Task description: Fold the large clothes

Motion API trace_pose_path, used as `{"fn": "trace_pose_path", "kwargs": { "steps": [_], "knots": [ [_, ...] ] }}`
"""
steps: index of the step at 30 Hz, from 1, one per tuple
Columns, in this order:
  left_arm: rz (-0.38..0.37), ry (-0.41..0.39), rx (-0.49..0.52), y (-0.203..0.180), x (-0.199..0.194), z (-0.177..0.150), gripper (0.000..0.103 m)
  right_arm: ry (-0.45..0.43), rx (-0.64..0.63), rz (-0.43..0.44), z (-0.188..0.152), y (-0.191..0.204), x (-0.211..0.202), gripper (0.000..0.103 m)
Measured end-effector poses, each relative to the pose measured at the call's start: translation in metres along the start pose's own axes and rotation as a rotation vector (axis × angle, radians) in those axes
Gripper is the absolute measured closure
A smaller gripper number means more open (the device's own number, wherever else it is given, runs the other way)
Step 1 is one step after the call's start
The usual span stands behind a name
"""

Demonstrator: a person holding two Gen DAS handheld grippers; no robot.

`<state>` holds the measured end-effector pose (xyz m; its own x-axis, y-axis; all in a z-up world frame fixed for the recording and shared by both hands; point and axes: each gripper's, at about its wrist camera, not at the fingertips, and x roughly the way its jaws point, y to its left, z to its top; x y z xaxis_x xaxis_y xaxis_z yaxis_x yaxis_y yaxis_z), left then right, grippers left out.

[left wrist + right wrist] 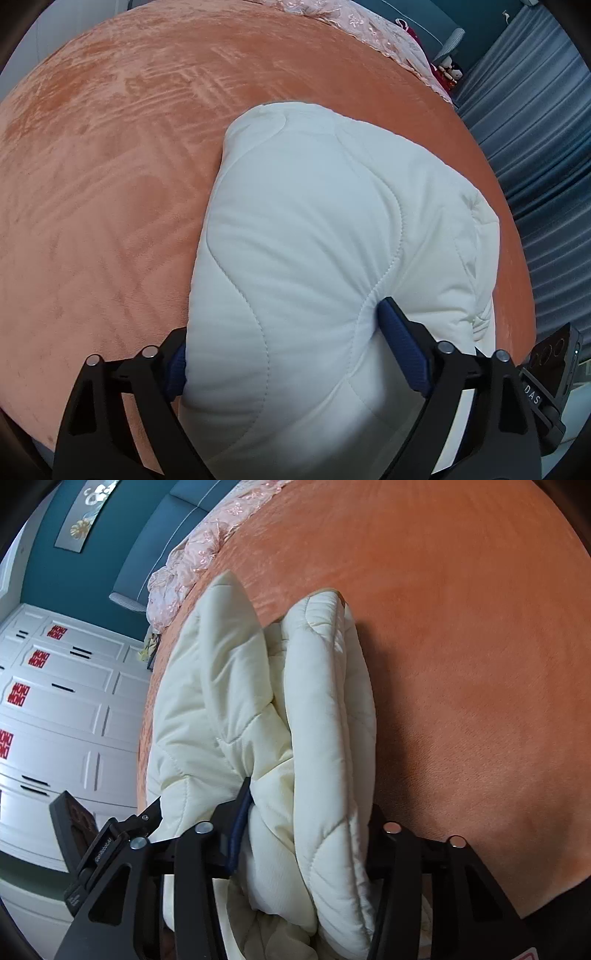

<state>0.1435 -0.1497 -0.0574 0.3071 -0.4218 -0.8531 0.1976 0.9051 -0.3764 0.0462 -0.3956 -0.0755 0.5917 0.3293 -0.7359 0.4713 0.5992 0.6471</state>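
Left wrist view: The left claw [291, 347] straddled the near end of a bulky white quilted padded garment [332, 236]. Its blue-padded fingers [404, 350] stood wide, one on each side of the folded bundle, and both pads pressed into the fabric, so the claw gripped the garment. The garment lay on an orange plush bedspread [110, 184] and extended away from the camera toward the far right edge of the bed. A pink lace-embroidered cover [373, 33] lay at the far end of the bedspread. Grey pleated curtains [535, 147] hung beyond the right edge of the bed. Part of the other black device showed at the lower right.

Right wrist view: The right claw [299, 834] was closed on the same garment [325, 720], which appeared here as stacked cream quilted folds. A thick fold filled the gap between the fingers; the left blue pad [240, 823] pressed into the padding, while the right finger was mostly hidden behind the fold. The bundle rested on the orange bedspread [461, 664], near its left edge. White panelled cabinet doors [66, 716] bearing red paper decorations stood to the left, below a teal wall [48, 576].
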Motion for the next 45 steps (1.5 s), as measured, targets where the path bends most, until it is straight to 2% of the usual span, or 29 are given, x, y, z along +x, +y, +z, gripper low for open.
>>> {"fn": "trace_pose_path", "kwargs": {
  "steps": [4,7,13,17,21,24,28,32,37,41,45],
  "knots": [
    [-0.011,-0.033,0.047,-0.011,-0.025,-0.001,0.042,-0.039,-0.039,-0.020,-0.005,0.013,-0.018,0.066],
    [-0.053,-0.066,0.072,-0.020,-0.052,-0.002,0.047,-0.084,-0.075,-0.023,-0.009,0.027,-0.044,0.067],
    [-0.156,-0.223,0.167,-0.055,-0.130,-0.001,0.048,-0.240,-0.174,0.013,-0.016,0.066,-0.121,0.067],
    [-0.237,-0.373,0.226,-0.072,-0.195,0.009,0.048,-0.369,-0.257,0.072,-0.015,0.110,-0.173,0.067],
    [-0.278,-0.543,0.281,-0.073,-0.260,0.026,0.048,-0.469,-0.366,0.134,-0.014,0.165,-0.206,0.067],
    [-0.282,-0.641,0.297,-0.061,-0.294,0.041,0.047,-0.506,-0.428,0.195,-0.009,0.201,-0.214,0.067],
    [-0.246,-0.707,0.294,-0.032,-0.315,0.077,0.047,-0.516,-0.460,0.245,-0.003,0.239,-0.196,0.067],
    [-0.226,-0.718,0.283,0.006,-0.303,0.115,0.047,-0.483,-0.460,0.291,0.009,0.261,-0.149,0.067],
    [-0.198,-0.678,0.267,0.054,-0.262,0.160,0.047,-0.401,-0.444,0.302,0.034,0.274,-0.082,0.067],
    [-0.181,-0.605,0.215,0.091,-0.209,0.185,0.047,-0.344,-0.431,0.246,0.050,0.278,-0.021,0.067],
    [-0.168,-0.520,0.165,0.122,-0.152,0.196,0.047,-0.273,-0.403,0.183,0.062,0.271,0.042,0.067]
  ]
}}
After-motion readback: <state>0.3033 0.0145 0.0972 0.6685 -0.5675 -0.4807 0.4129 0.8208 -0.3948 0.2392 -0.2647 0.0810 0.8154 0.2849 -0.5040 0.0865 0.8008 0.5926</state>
